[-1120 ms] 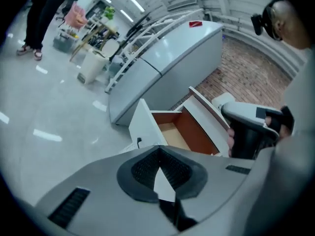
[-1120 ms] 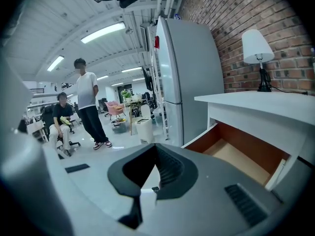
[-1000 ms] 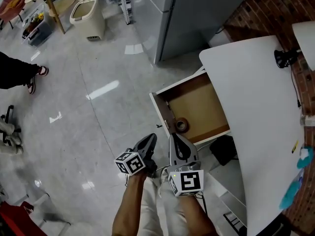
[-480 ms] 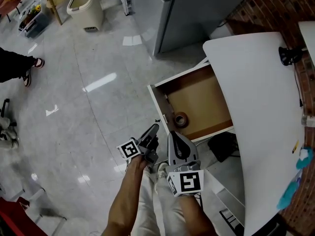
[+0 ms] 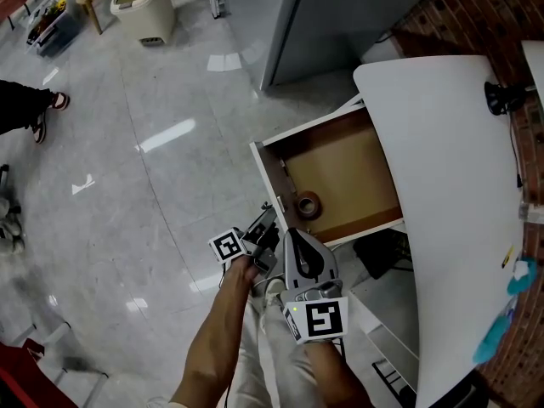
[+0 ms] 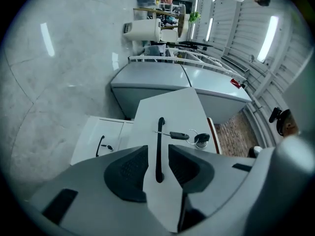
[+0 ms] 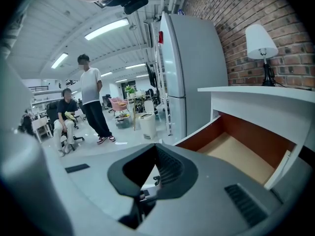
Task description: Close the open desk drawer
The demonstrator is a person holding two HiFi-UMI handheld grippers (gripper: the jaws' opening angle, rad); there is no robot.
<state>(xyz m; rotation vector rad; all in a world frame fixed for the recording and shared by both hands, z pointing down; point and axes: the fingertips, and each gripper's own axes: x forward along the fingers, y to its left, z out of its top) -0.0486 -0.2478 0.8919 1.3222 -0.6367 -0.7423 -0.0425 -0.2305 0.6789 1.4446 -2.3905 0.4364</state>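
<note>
Across the flat white drawer front (image 6: 172, 107), one slim black bar handle (image 6: 159, 132) sits between the left gripper's (image 6: 158, 162) ribbed jaws, which have just been opening. The right gripper's (image 7: 156, 151) jaws meet.

Free floor (image 5: 161, 219) left of the open drawer (image 5: 340, 172); fridge (image 5: 314, 15) beyond; desk top (image 5: 442, 194) overhanging

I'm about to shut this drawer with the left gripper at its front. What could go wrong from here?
1. The left gripper has just been opening its jaws; they straddle the black handle without gripping. The key hanging beside it could snag.
2. The tape roll lies loose in the drawer and may slide on a hard push.
3. The right gripper sits close to the drawer's front and could get bumped.
</note>
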